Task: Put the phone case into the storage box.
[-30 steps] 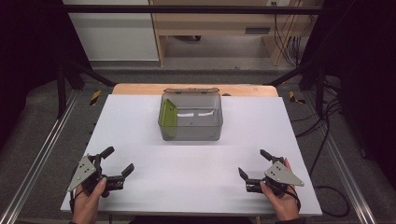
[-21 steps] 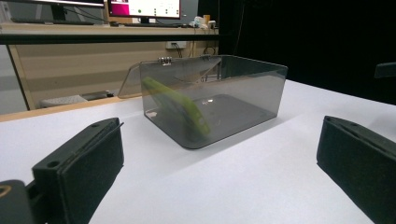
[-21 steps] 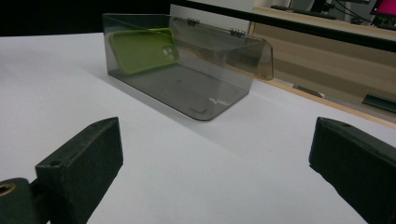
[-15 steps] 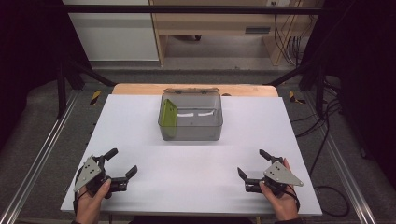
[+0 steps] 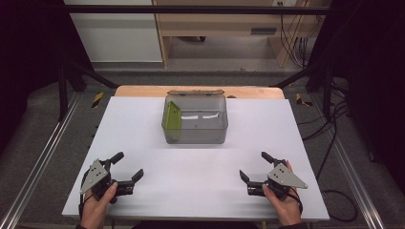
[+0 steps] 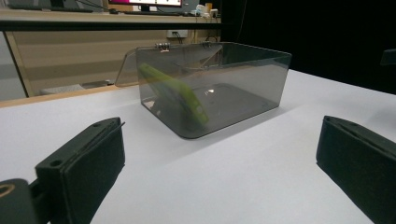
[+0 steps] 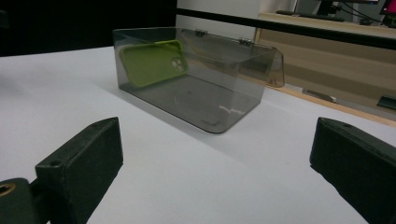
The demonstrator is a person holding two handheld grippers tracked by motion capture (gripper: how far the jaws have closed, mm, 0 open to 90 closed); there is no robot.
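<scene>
A white table top (image 5: 143,143) is lying over a wooden board (image 5: 248,91) showing at its far edge. Beyond it, a light wooden bench (image 5: 224,24) is standing on grey floor (image 5: 43,119), cables (image 5: 291,28) are hanging beside it, and black curtains (image 5: 28,52) are darkening both sides.

Green phone case (image 5: 172,120) tilted in clear box (image 5: 210,136)

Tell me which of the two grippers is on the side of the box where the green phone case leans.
The left gripper: the green phone case leans against the left wall of the clear box, while the right gripper sits opposite.
</scene>
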